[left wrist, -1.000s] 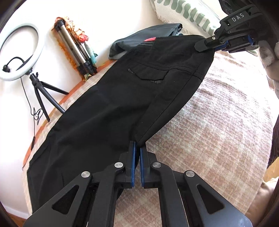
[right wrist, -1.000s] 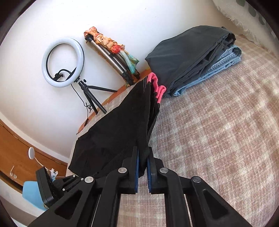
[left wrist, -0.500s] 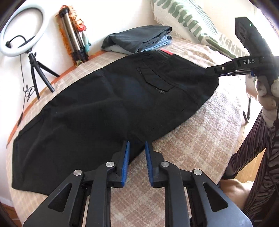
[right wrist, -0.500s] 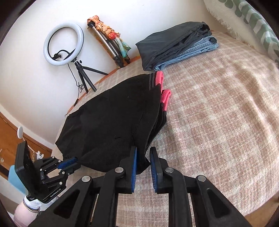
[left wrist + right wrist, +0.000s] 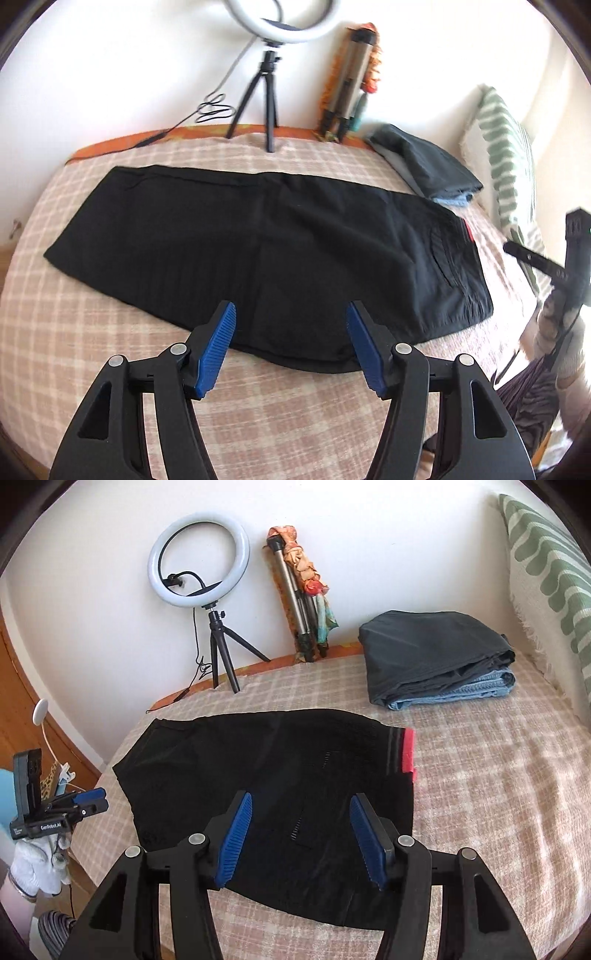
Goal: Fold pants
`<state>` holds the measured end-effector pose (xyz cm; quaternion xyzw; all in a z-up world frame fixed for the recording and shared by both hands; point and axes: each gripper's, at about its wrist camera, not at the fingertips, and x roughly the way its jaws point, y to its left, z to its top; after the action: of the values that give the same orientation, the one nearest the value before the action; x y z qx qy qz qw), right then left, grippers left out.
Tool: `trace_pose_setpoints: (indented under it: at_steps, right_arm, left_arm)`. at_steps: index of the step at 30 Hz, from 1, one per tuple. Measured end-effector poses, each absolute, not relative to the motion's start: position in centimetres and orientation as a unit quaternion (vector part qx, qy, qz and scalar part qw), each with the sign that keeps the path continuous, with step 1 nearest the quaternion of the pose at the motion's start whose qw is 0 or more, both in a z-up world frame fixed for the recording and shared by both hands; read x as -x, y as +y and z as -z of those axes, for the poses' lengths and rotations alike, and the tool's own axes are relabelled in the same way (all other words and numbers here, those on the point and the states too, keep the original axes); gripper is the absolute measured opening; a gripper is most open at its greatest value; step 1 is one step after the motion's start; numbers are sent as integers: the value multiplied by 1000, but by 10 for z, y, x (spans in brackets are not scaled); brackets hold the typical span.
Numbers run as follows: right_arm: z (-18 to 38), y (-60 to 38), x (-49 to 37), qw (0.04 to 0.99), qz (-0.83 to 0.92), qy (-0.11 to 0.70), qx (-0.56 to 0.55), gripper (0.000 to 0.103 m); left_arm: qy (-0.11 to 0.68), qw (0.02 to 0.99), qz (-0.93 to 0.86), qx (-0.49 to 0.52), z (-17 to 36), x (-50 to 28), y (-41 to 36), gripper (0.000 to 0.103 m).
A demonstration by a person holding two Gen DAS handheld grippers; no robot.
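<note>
The black pants (image 5: pixel 266 254) lie flat on the plaid bed, folded in half lengthwise, with the leg ends at the left and the waist with its red tag at the right. In the right wrist view the pants (image 5: pixel 280 775) show with the red waistband to the right. My left gripper (image 5: pixel 290 345) is open and empty, just above the pants' near edge. My right gripper (image 5: pixel 301 836) is open and empty over the waist end. The right gripper also shows in the left wrist view (image 5: pixel 532 258), and the left gripper in the right wrist view (image 5: pixel 86 801).
A stack of folded dark and blue clothes (image 5: pixel 436 661) sits at the back right of the bed. A ring light on a tripod (image 5: pixel 201 579) and a folded tripod (image 5: pixel 303 598) stand against the wall. A green striped pillow (image 5: pixel 546 572) lies at the right.
Both grippers have let go of the pants and opened wide. The pants, held up a second ago, now lie flat on the bed. Both grippers have pulled back.
</note>
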<state>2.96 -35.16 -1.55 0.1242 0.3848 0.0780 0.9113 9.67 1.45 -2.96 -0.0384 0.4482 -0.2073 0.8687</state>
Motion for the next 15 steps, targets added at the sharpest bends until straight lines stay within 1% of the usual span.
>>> trace_pose_setpoints:
  at_steps: [5,8,12,15]
  right_arm:
    - [19,-311,-55,909,-111,391,-89,66]
    - [23,-292,-70,908,-124,394,-71,67]
    - [32,-275,-85,902,-142,403,-67,67]
    - [37,-264,-95,897,-155,409,-68,67]
  left_arm:
    - [450,869,118,169,39,-134,107,62]
    - [448,858,76,240,52,-153,154,62]
    - [437,844,31,310,73,-171,196,62]
    - [443,824,15,353,98,-182,215,62]
